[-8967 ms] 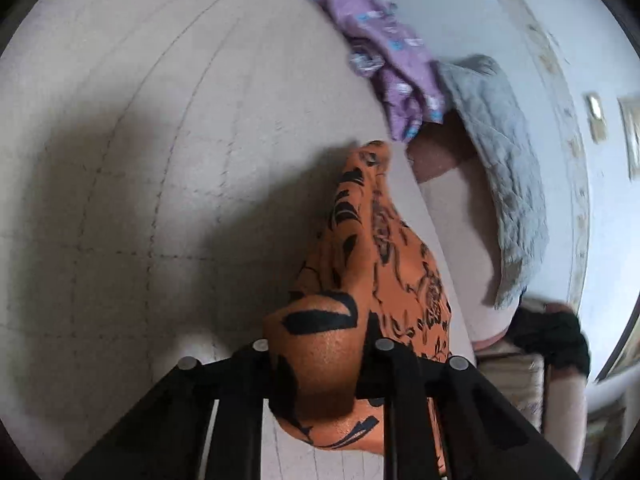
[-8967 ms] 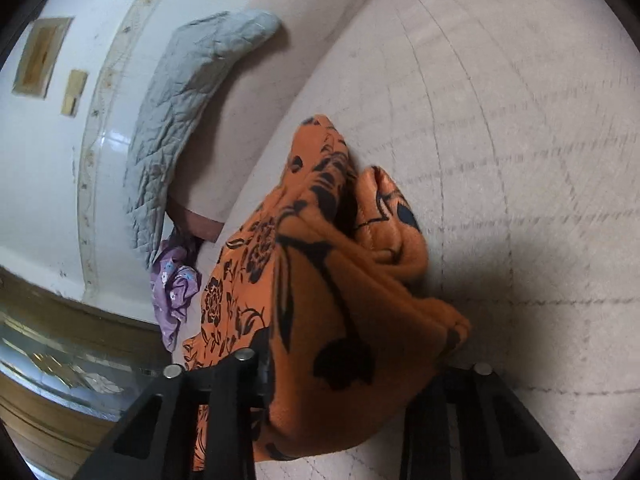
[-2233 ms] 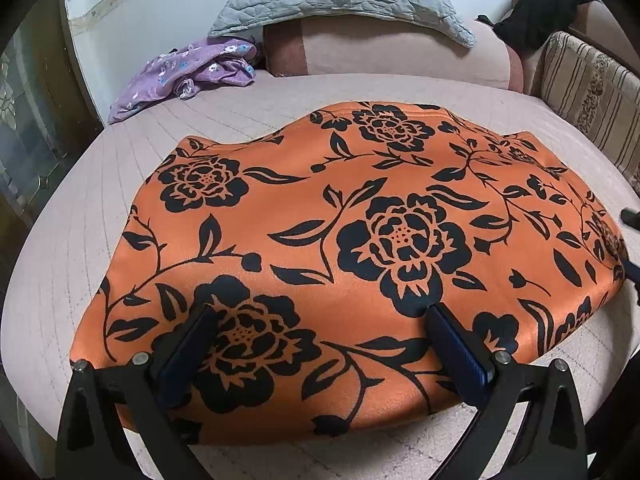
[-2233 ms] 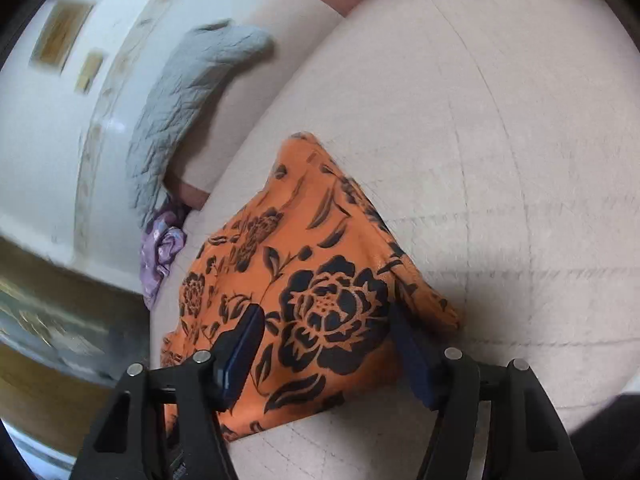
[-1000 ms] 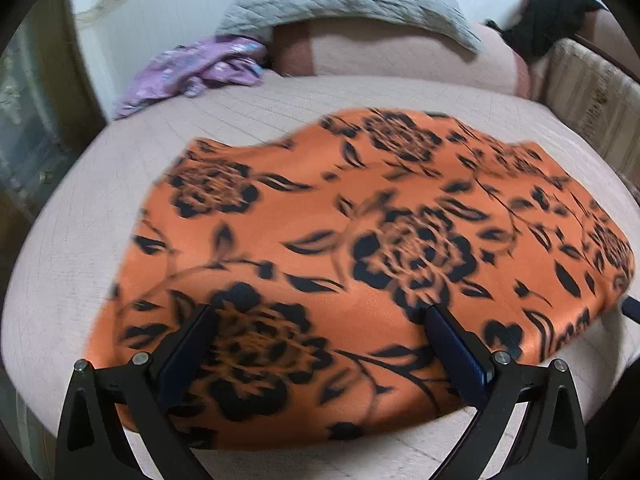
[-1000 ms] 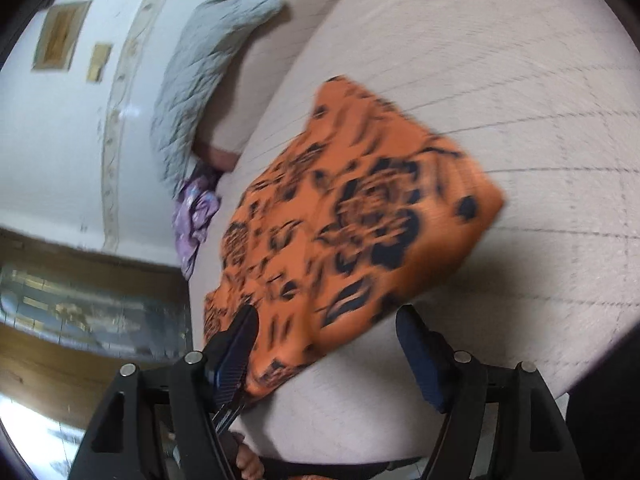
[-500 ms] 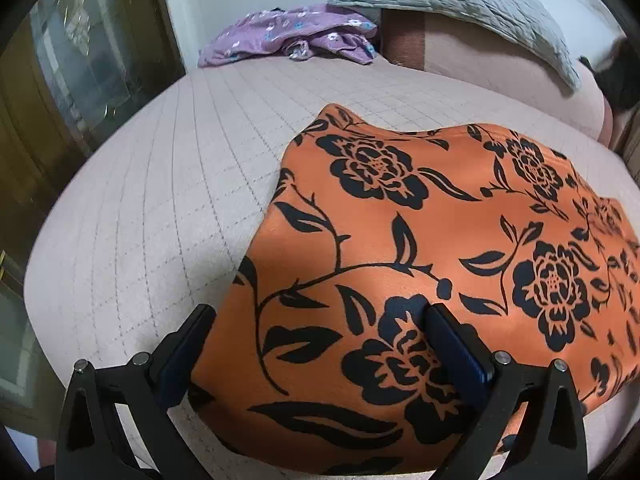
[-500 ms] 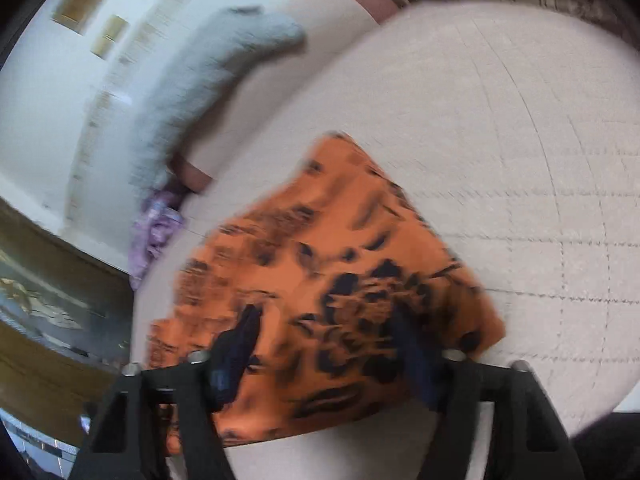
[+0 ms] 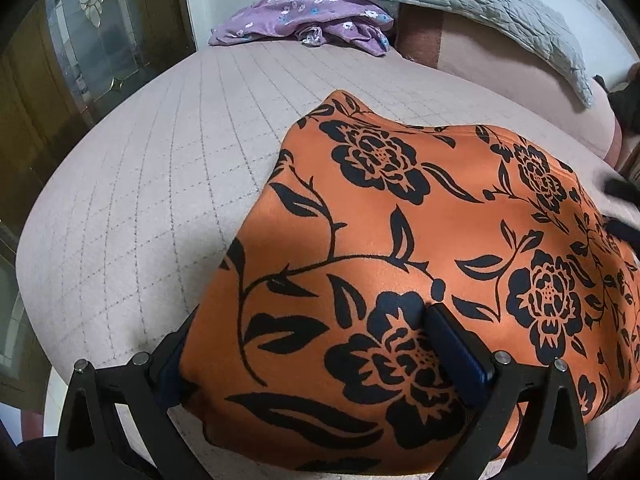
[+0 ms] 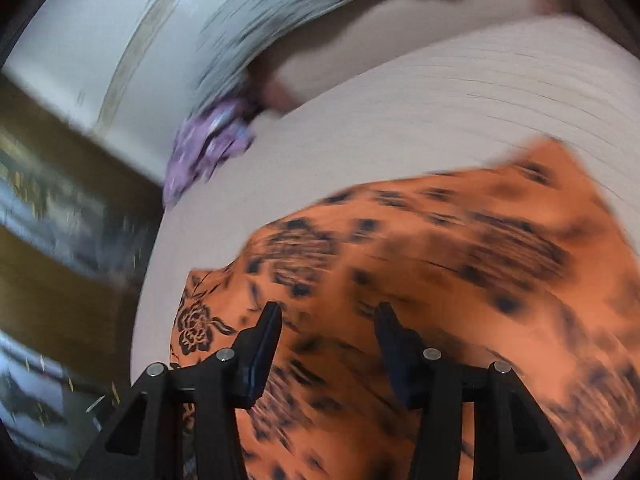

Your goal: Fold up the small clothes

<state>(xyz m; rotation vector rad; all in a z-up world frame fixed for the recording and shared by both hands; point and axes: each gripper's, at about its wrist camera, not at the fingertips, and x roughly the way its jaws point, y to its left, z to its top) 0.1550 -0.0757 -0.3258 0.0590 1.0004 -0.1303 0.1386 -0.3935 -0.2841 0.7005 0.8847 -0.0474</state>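
Note:
An orange cloth with black flowers point(image 9: 400, 240) lies spread flat on the quilted bed point(image 9: 160, 180). My left gripper point(image 9: 316, 348) stands open at the cloth's near left corner. Its right finger point(image 9: 456, 352) rests on top of the fabric, and its left finger is partly hidden behind the cloth's edge. In the blurred right wrist view my right gripper point(image 10: 328, 340) hovers over the same cloth point(image 10: 440, 260). Its jaws are closing, and only flat fabric shows behind the gap, with nothing pinched. The right gripper's dark fingers point(image 9: 618, 190) appear blurred at the cloth's far right edge.
A crumpled purple garment point(image 9: 304, 24) lies at the bed's far corner, next to a grey quilted pillow point(image 9: 480, 4) on a pink headboard cushion point(image 9: 500, 60). A wooden door with patterned glass point(image 9: 80, 40) stands to the left. Bare quilt lies left of the cloth.
The cloth, earlier bunched in both grippers, now lies flat. My left gripper has shifted to the cloth's left corner. My right gripper has swept fast across the cloth with its jaws narrowing.

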